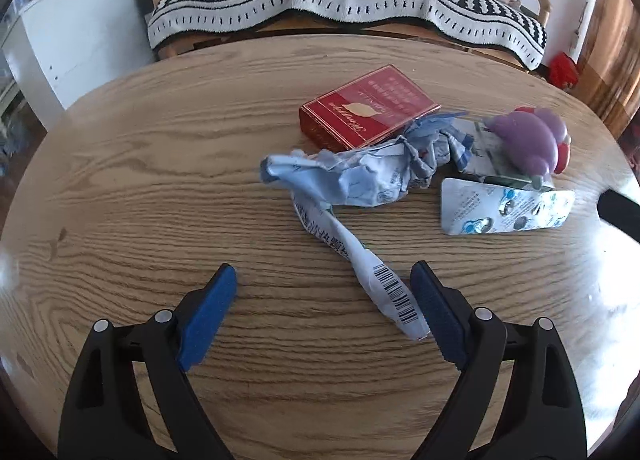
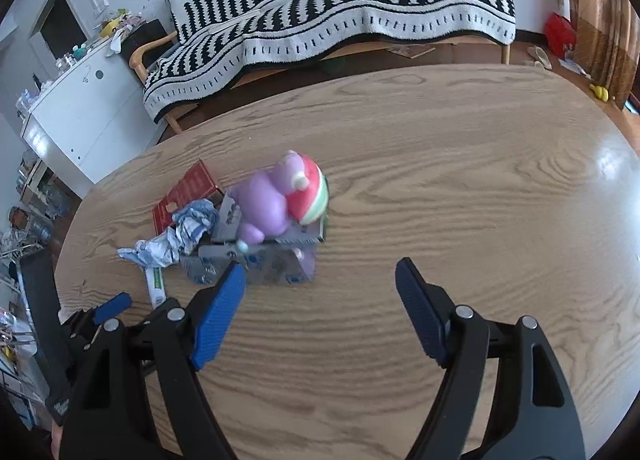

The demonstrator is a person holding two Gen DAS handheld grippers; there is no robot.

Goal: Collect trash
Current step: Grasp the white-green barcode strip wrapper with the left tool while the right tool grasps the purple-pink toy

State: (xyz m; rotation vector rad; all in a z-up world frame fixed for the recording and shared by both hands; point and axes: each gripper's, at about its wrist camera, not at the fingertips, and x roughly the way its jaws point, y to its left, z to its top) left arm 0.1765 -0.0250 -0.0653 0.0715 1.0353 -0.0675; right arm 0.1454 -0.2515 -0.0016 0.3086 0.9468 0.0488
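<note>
Left gripper (image 1: 323, 292) – jaws wide, wrapper (image 1: 360, 195) tail beside right pad; unheld | right gripper (image 2: 320, 288) – wide, empty; toy (image 2: 280, 199) far left on table (image 2: 440, 139)

Right wrist view is motion-blurred around the purple toy (image 2: 276, 199); the blister pack (image 2: 256, 266) under it is smeared, print unreadable, partly behind a blue finger pad (image 2: 218, 314). Red box (image 2: 186, 195) mostly covered by the crumpled wrapper (image 2: 176, 238). Left wrist view: box (image 1: 366, 105) text too small to read; a black shape (image 1: 620, 211) is cut off at right edge, unidentifiable.
</note>
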